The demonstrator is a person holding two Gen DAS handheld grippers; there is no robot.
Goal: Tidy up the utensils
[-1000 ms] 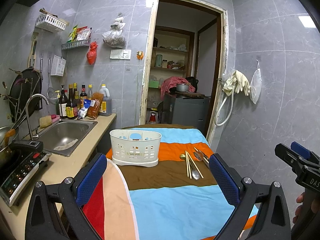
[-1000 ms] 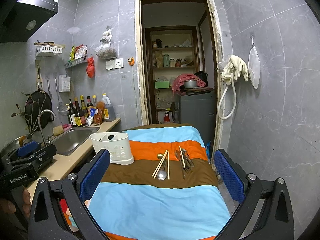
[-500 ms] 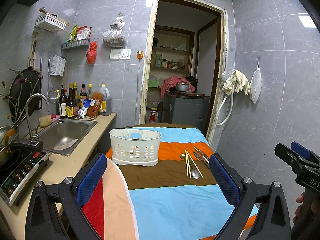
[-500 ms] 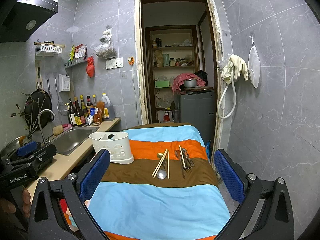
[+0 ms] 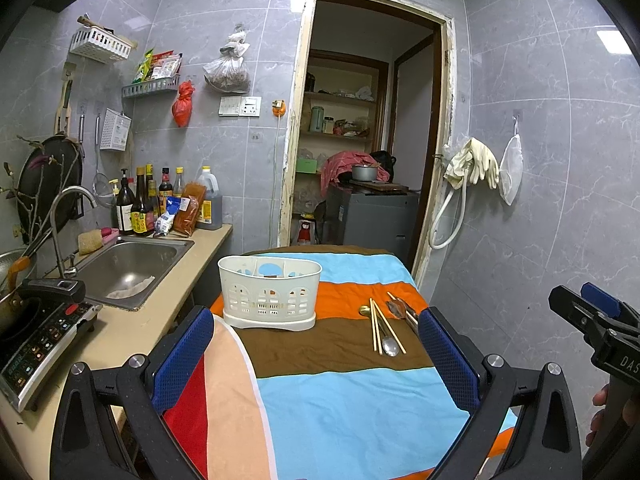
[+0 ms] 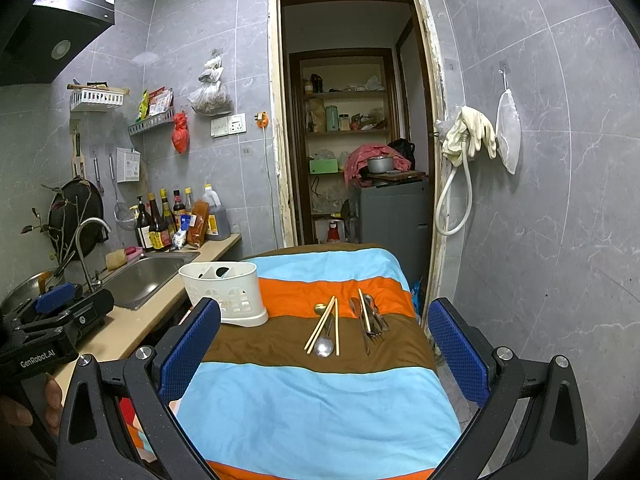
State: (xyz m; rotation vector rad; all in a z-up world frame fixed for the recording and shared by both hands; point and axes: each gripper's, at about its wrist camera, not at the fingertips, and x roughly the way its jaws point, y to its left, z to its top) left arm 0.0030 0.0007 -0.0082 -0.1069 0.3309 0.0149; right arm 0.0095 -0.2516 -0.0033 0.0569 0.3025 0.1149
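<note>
Both the left gripper [image 5: 316,344] and the right gripper [image 6: 324,340] hover with jaws wide apart, holding nothing. On the striped cloth [image 6: 320,408], the white caddy [image 5: 270,292] stands near the left edge. Toward the right edge lie 2 chopsticks [image 6: 322,324] across a spoon [image 6: 325,346], with forks [image 6: 372,316] just beside them.
</note>
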